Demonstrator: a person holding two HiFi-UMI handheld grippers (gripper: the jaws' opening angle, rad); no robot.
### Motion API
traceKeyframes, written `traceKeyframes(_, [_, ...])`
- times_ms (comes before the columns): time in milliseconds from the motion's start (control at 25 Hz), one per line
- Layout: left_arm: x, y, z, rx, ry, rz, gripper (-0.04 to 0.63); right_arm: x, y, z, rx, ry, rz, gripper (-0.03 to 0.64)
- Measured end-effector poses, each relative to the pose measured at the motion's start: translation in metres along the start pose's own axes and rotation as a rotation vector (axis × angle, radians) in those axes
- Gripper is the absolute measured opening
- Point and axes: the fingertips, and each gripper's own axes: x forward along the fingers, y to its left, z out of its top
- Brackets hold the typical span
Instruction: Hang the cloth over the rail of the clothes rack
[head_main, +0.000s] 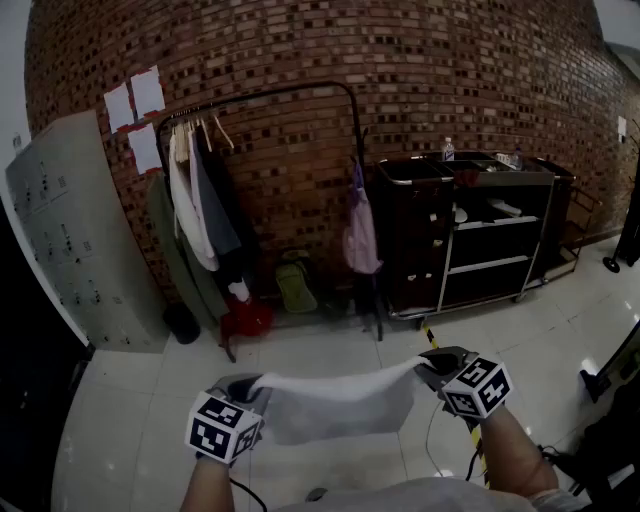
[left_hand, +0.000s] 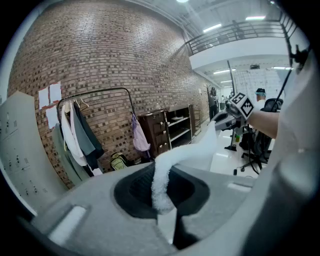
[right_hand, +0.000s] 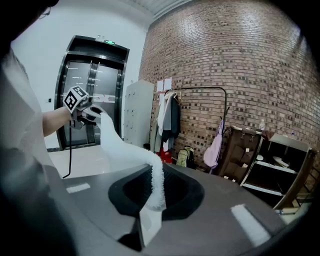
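My left hand-held gripper (head_main: 248, 388) pinches one top corner of the white cloth (head_main: 340, 402) and my right hand-held gripper (head_main: 436, 368) pinches the other. The cloth hangs stretched between them. The clothes rack rail (head_main: 285, 91) stands well ahead; it looks bare right of the hanging garments (head_main: 200, 190). I'd approach there, edge taut and level, lifting above it.

White cloth (head_main: 340, 405) stretched wide midair, black rack rail (head_main: 280, 93) beyond

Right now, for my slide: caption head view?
Left hand-held gripper and right hand-held gripper stretch white cloth, facing clothes rack.
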Motion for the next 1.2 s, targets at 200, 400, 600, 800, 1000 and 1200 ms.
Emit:
traceKeyframes(200, [0.009, -0.002, 0.001, -0.01, 0.015, -0.003, 0.025, 0.003, -0.009, 0.0, 0.004, 0.004, 0.012, 0.026])
traceKeyframes(400, [0.025, 0.014, -0.001, -0.01, 0.027, -0.014, 0.025, 0.023, -0.02, 0.003, 0.015, 0.009, 0.012, 0.026])
traceKeyframes(600, [0.055, 0.053, -0.001, -0.025, 0.024, -0.021, 0.025, 0.065, -0.034, 0.01, 0.019, 0.032, 0.024, 0.026])
traceKeyframes(800, [0.097, 0.121, -0.001, -0.055, 0.018, -0.021, 0.025, 0.133, -0.064, 0.036, 0.018, 0.049, 0.026, 0.026])
traceKeyframes(1000, [0.157, 0.213, 0.003, -0.071, 0.042, -0.026, 0.025, 0.228, -0.108, 0.076, 0.034, 0.065, 0.028, 0.026])
traceKeyframes(1200, [0.224, 0.317, 0.018, -0.072, 0.041, -0.023, 0.025, 0.33, -0.157, 0.117, 0.037, 0.081, 0.023, 0.026])
